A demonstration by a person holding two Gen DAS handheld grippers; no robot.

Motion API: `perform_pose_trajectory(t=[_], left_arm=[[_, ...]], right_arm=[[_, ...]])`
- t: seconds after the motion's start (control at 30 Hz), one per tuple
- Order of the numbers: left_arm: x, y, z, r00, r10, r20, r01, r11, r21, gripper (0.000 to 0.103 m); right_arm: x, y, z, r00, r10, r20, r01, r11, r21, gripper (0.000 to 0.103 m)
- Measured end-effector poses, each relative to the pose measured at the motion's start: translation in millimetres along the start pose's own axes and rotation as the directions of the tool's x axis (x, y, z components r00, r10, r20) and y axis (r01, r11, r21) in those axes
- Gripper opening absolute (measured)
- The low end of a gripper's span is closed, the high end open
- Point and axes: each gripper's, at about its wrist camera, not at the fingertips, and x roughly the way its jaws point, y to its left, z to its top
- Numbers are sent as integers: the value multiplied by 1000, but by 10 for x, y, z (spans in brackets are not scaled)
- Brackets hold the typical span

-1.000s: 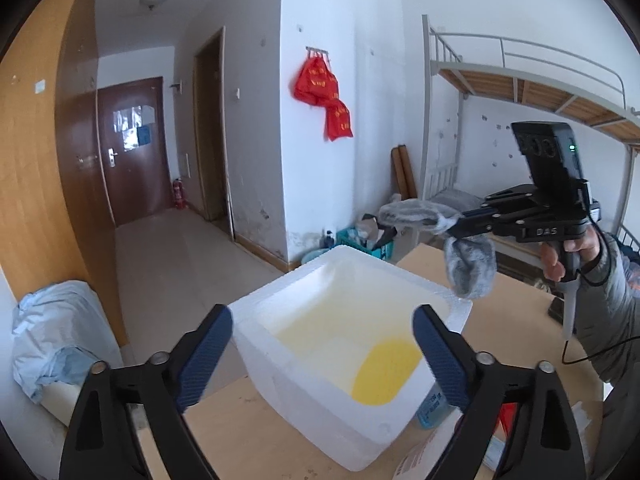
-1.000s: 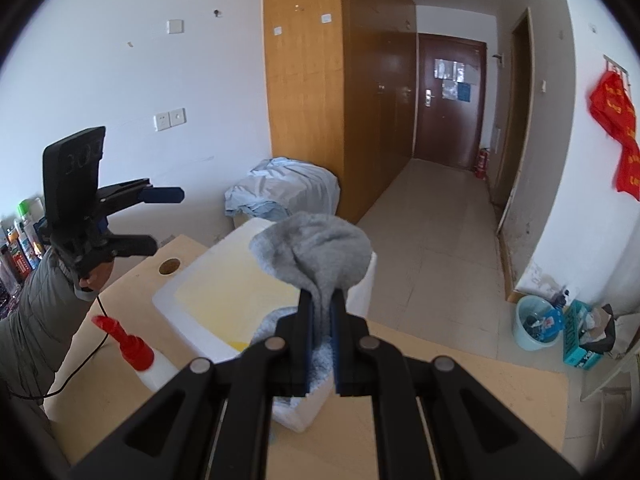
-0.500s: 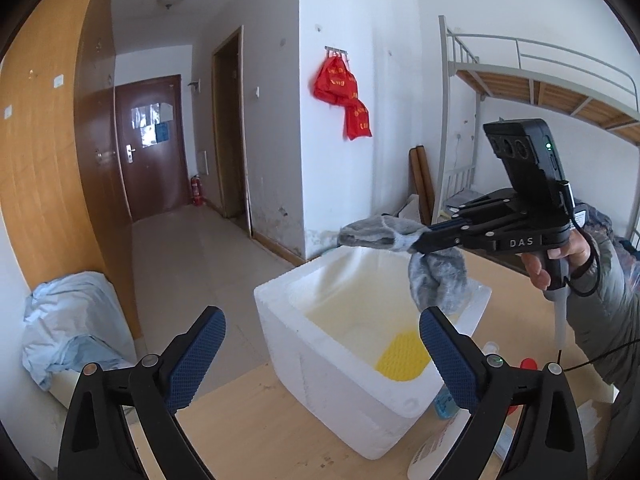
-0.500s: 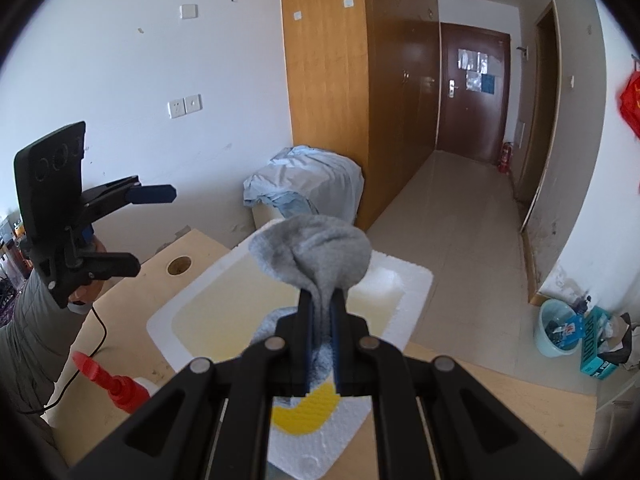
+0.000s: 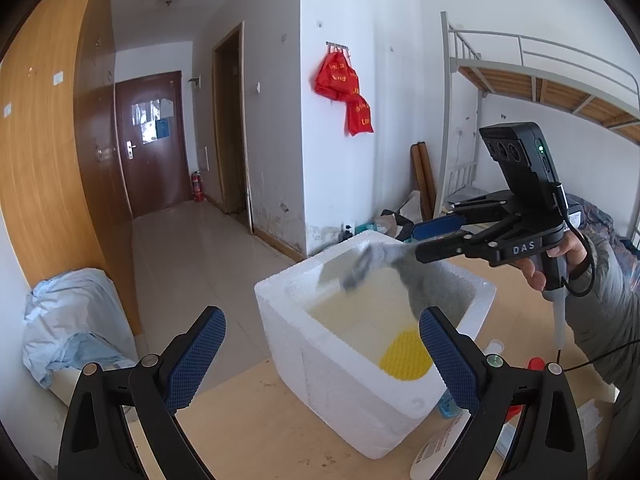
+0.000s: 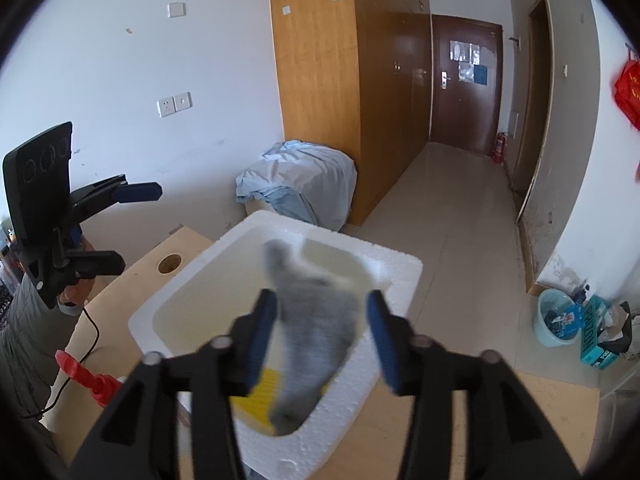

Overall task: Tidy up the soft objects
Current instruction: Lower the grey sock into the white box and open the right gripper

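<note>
**Sock let go above the foam box**

A second ago the right gripper [image 6: 322, 334] was clenched on the grey sock [image 6: 314, 320], which stood bunched above its tips. Now its jaws are opening, the blue pads stand well apart, and the sock is a blurred grey shape between them, free of both pads and dropping into the white foam box [image 5: 344, 392]. In the left wrist view the sock [image 5: 404, 264] smears across the box's far rim, just under the right gripper's [image 5: 430, 238] black fingers.

The box is thick-walled, pebbly polystyrene, roughly square, with a pale yellowish floor and a bright yellow, dimpled round patch [image 5: 406, 354] near its right-hand wall. It sits at the far edge of the light wooden table [image 5: 256, 428]. The sock is soft, fuzzy knit.

The right hand [image 5: 560, 256] grips the handle below the gripper, which is tilted down over the box's far side. The left gripper [image 5: 320, 354] hangs near the box's near corner, released and wide, with nothing between its textured blue pads.
</note>
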Motion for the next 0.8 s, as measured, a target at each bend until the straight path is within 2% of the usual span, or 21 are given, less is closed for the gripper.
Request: perform_pose_trajectory(t=[0.07,0.37,0.8], left_arm=[[-2,12,-17,1000,-2,0,2,1000,-2,98],[-12,7,-36,1000,-3,-4,3,1000,8,98],[-54,17,-67,1000,-10,-7,10,1000,-5,98]], right_arm=[[-17,10,2,1000,-9,8,9,1000,-2,68],[-90,14,-8,1000,-21,6,21,1000,0,68],[-385,-304,-180,999,11,34,-13,998,67,72]])
